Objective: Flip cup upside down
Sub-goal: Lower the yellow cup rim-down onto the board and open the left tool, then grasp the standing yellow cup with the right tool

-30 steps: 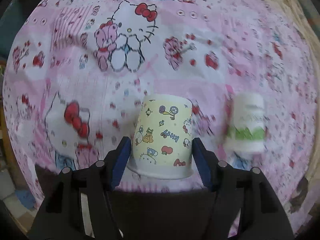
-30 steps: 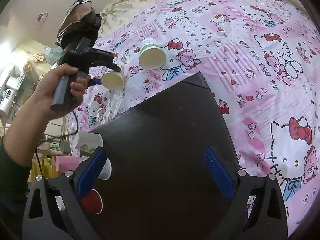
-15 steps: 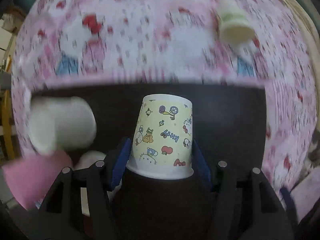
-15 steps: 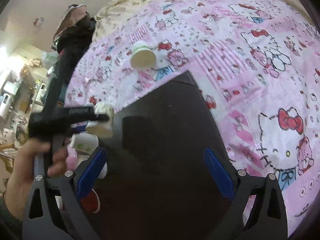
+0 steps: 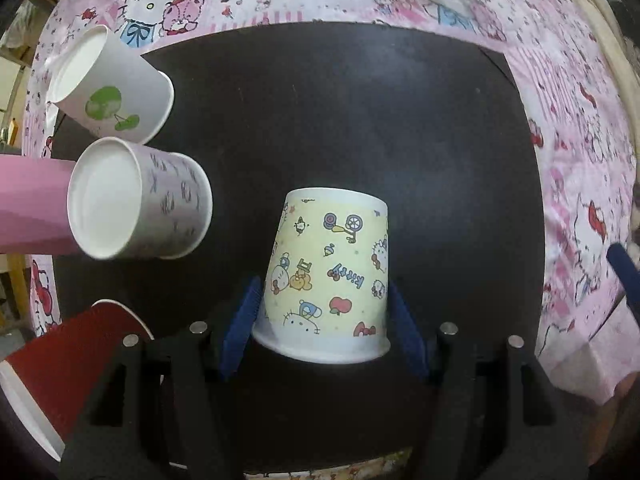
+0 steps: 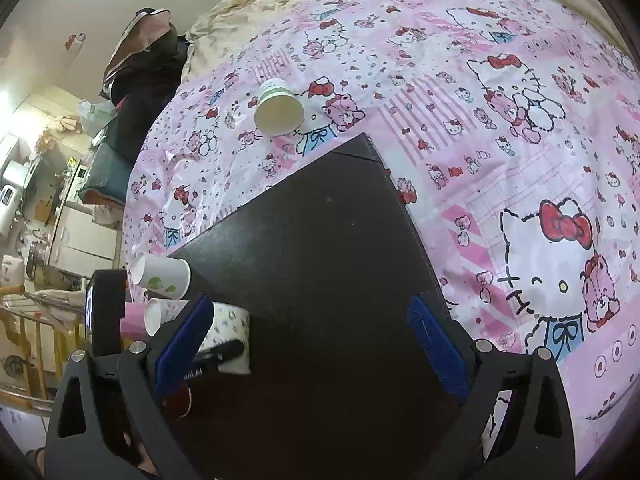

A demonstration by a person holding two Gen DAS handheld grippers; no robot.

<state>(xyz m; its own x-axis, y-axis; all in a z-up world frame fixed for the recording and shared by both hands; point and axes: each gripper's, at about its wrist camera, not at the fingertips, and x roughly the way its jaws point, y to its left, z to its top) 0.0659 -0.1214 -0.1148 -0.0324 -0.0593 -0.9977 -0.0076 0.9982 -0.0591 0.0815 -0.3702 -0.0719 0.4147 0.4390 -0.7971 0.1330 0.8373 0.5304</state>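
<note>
A yellow Hello Kitty paper cup [image 5: 328,276] sits between the blue pads of my left gripper [image 5: 324,328], rim toward the camera and base away, over a black board [image 5: 360,120]. In the right wrist view the cup [image 6: 230,340] shows behind the left finger, with the left gripper's black body across it. My right gripper [image 6: 312,352] is open and empty above the black board [image 6: 320,240].
Upside-down cups stand at the board's left edge: a white cup with green print [image 5: 112,88], a white cup with grey print [image 5: 140,200], a red cup [image 5: 68,364]. Another cup [image 6: 278,108] lies on its side on the pink Hello Kitty sheet [image 6: 520,160].
My left gripper has carried the yellow cup from over the pink sheet to above the black board, beside the row of cups. My right gripper has stayed open.
</note>
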